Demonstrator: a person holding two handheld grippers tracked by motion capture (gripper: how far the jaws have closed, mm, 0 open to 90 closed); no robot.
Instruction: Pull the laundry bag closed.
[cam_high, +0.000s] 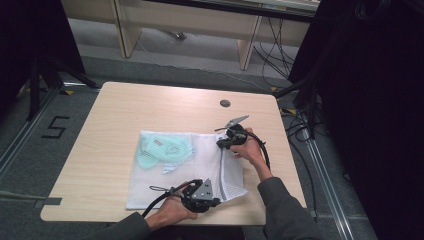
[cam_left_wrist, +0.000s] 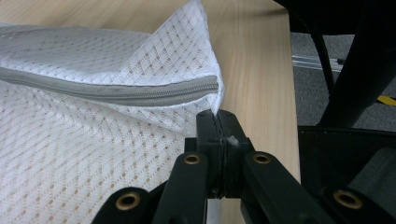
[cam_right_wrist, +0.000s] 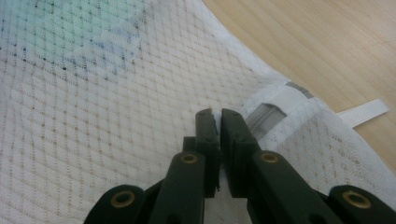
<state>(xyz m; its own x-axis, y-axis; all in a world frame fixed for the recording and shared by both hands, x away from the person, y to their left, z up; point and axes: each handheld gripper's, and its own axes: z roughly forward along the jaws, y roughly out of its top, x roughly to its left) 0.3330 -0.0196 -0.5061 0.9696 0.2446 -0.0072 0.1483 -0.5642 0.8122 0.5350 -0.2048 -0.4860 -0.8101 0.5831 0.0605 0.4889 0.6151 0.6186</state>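
A white mesh laundry bag lay flat on the near half of the wooden table, a pale green item showing through its far left part. The high view took in the whole layout: the left gripper at the bag's near right corner, close to the table's near edge, and the right gripper at the far end of the grey zipper that ran along the bag's right side. The left gripper view gave what that view could not: the jaws were closed tight on the mesh at the bag's corner, just below the closed end of the zipper, with the fabric pulled up into a peak. The right gripper view showed the right gripper with its jaws drawn together on a small pinch of white material beside the zipper's end tab; whether this was the pull or mesh could not be told. A white loop tape stuck out from the bag's edge onto bare wood. Open tabletop lay to the left and behind the bag; a narrow strip remained on the right, and a round grommet sat near the far edge.
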